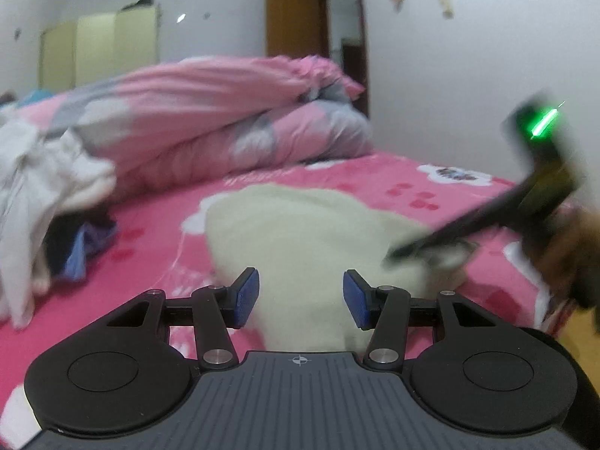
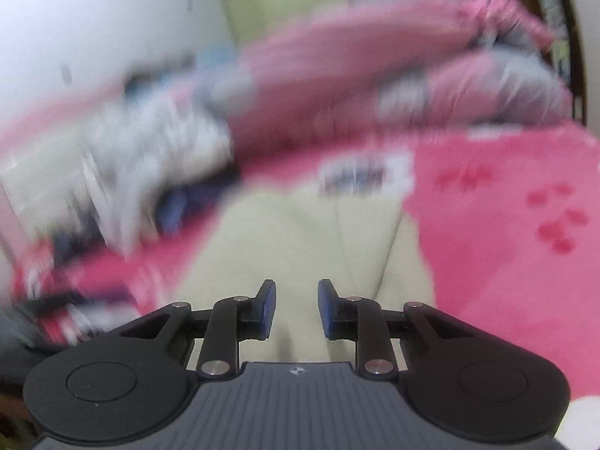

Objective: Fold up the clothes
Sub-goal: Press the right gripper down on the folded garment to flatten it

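Your cream garment [image 1: 300, 232] lies flat on the pink bed [image 1: 150, 232], near its front edge. Left gripper [image 1: 300, 296] hangs over it, jaws apart, empty. Right gripper [image 2: 296, 309] hovers above it too, narrower gap, gripping nothing.

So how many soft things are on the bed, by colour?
Cream garment: 1
White clothes heap: 1
Blue clothing under the heap: 1
Pink-and-grey quilt: 1
Total: 4

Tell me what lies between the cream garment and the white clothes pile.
In the left wrist view, only bare pink bedsheet separates the cream garment from the white clothes pile.
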Demonstrator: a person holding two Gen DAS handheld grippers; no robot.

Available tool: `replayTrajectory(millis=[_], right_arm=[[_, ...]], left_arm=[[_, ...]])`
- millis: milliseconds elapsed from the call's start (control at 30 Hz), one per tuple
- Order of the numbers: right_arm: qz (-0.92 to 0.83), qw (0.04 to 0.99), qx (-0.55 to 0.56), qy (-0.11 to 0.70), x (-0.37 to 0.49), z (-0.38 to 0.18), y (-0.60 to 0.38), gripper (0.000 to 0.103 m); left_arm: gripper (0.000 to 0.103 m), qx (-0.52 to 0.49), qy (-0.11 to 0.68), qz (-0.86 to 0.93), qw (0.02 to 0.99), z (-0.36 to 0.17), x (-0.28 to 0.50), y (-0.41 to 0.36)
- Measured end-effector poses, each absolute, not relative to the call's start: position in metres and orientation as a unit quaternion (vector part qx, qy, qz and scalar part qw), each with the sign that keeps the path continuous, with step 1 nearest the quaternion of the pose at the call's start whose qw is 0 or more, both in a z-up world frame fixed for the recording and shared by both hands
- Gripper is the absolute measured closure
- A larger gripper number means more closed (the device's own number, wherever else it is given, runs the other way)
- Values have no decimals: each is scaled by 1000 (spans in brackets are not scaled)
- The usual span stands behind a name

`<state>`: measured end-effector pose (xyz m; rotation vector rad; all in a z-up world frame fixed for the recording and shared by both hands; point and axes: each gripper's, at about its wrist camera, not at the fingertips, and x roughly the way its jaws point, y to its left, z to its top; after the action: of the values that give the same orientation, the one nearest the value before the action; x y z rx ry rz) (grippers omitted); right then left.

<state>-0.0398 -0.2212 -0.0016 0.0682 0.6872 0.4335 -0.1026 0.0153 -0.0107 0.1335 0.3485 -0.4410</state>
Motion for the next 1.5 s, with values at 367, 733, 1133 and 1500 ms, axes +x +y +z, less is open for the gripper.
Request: replayTrajectory(millis=[367, 733, 1133, 1500], right_arm=[[254, 915, -90, 301, -20, 67, -144, 83], [242, 896, -156, 337, 45, 12, -110, 82], [260, 889, -154, 345, 97, -17, -79, 84], [304, 870, -115, 371, 116, -29, -58, 77]], left_arm=[[56, -1, 177, -251, 952, -55, -92, 15], [55, -43, 150, -270, 950, -69, -97, 19], [55, -51, 129, -273, 952, -79, -102, 22], [55, -41, 114, -262, 957, -83, -111, 20]])
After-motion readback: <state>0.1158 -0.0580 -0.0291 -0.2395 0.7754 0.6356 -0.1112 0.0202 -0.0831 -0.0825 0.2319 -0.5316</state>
